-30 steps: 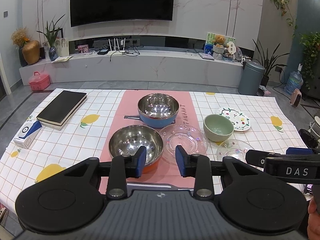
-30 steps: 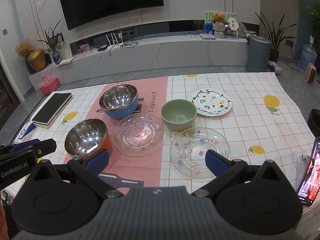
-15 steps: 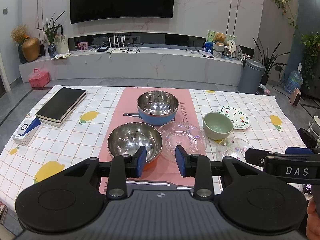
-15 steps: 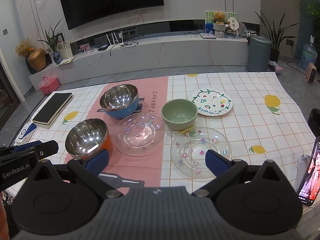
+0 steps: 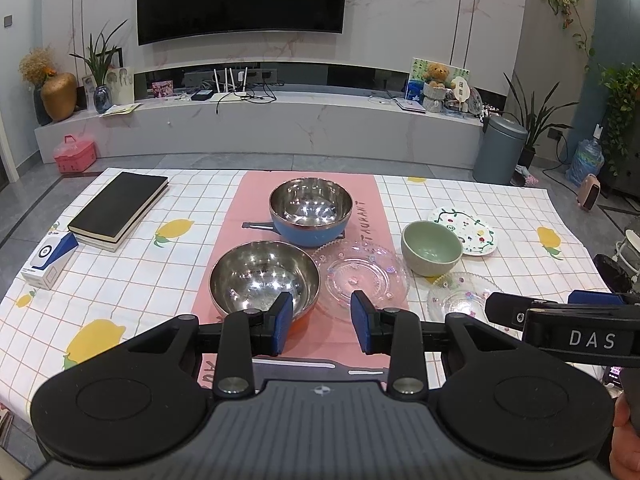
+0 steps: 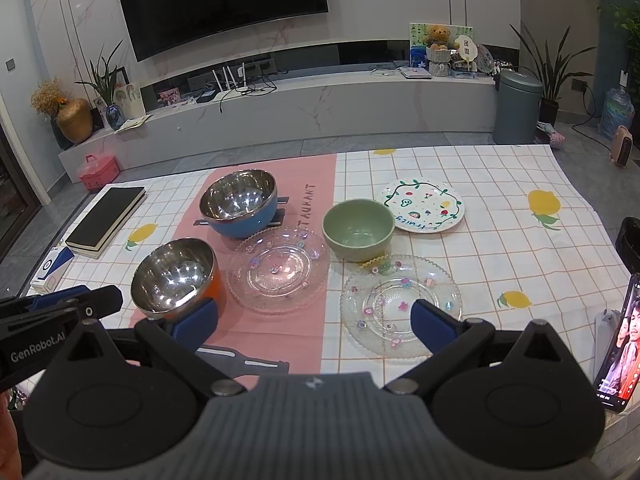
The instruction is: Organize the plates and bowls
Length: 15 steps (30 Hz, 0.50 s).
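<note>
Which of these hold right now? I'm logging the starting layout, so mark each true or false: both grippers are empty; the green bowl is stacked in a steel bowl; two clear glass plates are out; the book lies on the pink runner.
1. Left gripper and right gripper hold nothing: true.
2. Green bowl is nested in a steel bowl: false, it stands alone.
3. Two glass plates are out: true.
4. Black book is on the pink runner: false, it lies on the checked cloth.

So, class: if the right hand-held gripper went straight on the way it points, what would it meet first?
Probably the near clear glass plate lying ahead between the open fingers of the right hand-held gripper; depth is uncertain.
</note>
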Motion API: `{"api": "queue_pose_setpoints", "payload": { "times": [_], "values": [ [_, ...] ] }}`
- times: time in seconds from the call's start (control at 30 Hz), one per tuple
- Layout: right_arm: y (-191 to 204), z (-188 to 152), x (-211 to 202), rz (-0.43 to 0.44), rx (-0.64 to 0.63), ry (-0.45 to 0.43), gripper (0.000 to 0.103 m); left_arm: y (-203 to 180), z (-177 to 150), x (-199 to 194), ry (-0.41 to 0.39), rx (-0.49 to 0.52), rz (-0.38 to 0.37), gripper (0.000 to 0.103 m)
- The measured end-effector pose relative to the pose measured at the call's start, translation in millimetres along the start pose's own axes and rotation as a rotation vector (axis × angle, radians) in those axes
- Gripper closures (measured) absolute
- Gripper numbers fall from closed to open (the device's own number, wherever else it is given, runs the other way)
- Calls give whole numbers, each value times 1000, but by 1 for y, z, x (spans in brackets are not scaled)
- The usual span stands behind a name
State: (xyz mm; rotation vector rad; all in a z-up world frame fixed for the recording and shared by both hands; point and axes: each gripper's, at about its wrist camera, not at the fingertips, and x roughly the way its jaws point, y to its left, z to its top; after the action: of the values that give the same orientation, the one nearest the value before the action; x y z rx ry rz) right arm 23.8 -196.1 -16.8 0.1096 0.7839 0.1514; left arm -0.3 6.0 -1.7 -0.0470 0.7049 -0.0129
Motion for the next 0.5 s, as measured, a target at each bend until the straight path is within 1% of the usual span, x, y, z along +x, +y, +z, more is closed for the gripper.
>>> {"api": "queue_pose_setpoints", "payload": {
  "times": [0.5],
  "values": [
    [-1, 1, -1, 0, 2, 1, 3, 0, 0, 0, 0, -1, 0, 63]
  ]
}}
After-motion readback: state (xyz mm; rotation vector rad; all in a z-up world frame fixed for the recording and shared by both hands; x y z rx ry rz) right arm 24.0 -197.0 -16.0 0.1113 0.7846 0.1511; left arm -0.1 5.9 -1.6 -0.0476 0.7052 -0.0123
